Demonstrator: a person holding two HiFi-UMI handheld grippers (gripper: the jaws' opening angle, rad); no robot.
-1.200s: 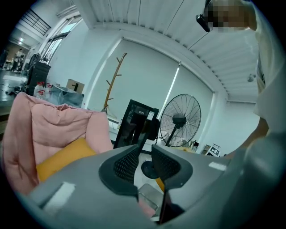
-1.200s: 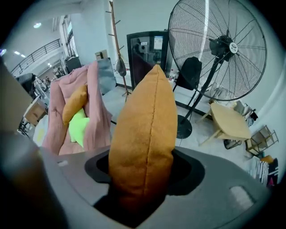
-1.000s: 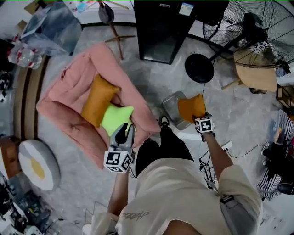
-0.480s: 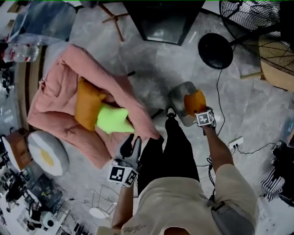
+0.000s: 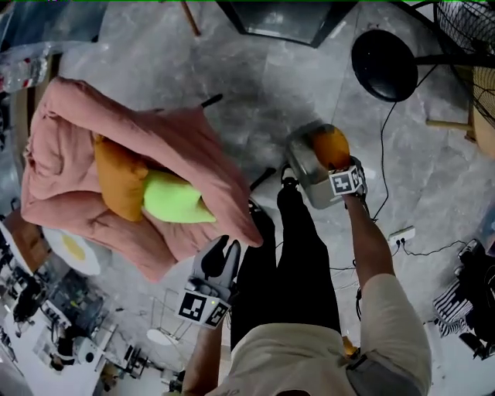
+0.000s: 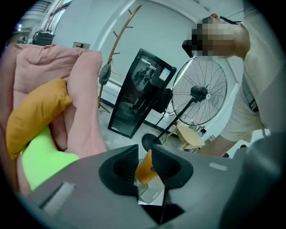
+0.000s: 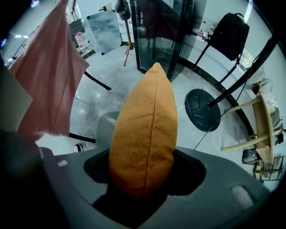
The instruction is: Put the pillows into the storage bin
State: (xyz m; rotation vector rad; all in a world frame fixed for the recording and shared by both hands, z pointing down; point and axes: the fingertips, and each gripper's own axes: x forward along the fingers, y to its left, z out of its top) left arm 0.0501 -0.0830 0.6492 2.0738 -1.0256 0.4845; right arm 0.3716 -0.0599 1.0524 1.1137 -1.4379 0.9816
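Observation:
A small orange pillow (image 5: 329,145) (image 7: 144,129) stands on end between the jaws of my right gripper (image 5: 339,162) (image 7: 145,172), which is shut on it. The gripper points down over the grey storage bin (image 5: 304,175) (image 7: 104,129). On the pink armchair (image 5: 85,155) (image 6: 85,103) lie a larger orange pillow (image 5: 116,176) (image 6: 33,112) and a lime green pillow (image 5: 173,199) (image 6: 42,161). My left gripper (image 5: 221,255) (image 6: 144,164) hangs to the right of the chair's near corner, open. Its jaws have just been closing with nothing between them.
My dark-trousered legs (image 5: 298,255) stand between chair and bin. A fan's black round base (image 5: 384,54) and a black cabinet (image 5: 282,17) lie beyond. A cable and power strip (image 5: 403,233) run right of the bin. A white round cushion (image 5: 71,249) sits left.
Both grippers have sunk. The right one has carried the small orange pillow down onto the bin's mouth. The left one has dropped away from the green pillow toward the chair's near corner.

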